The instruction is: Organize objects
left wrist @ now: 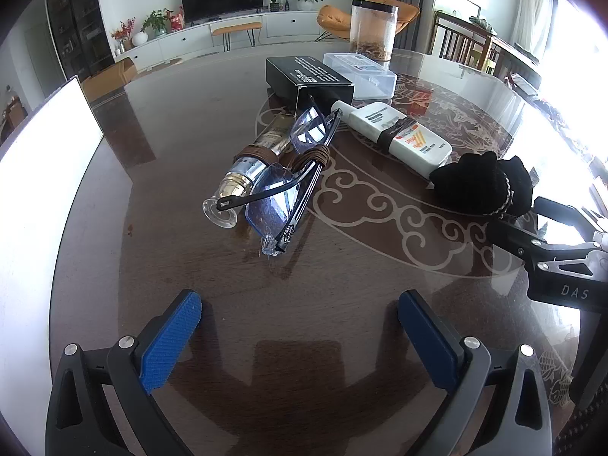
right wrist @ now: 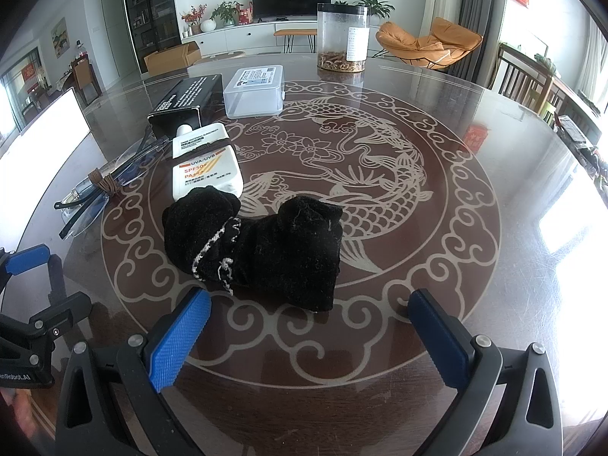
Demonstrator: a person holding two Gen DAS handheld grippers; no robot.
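Note:
On the round glass-topped table point(left wrist: 190, 266) lie folded glasses point(left wrist: 292, 174) bound with a brown cord, a clear bottle point(left wrist: 243, 167) beside them, a white sunscreen tube point(left wrist: 402, 136) and a black sock bundle point(left wrist: 482, 186). My left gripper point(left wrist: 300, 323) is open, short of the glasses, holding nothing. In the right wrist view the sock bundle point(right wrist: 262, 250) lies just ahead of my open right gripper point(right wrist: 307, 323). The sunscreen tube point(right wrist: 205, 163) and glasses point(right wrist: 98, 186) lie further left. A black carton point(right wrist: 186, 98) and a clear lidded box point(right wrist: 254, 91) sit behind them.
A tall clear jar point(right wrist: 342, 38) with brown contents stands at the table's far side. A white panel point(left wrist: 41, 174) stands at the left edge. The other gripper's black frame point(left wrist: 562, 258) shows at the right in the left wrist view. Chairs point(right wrist: 532, 79) flank the table's right.

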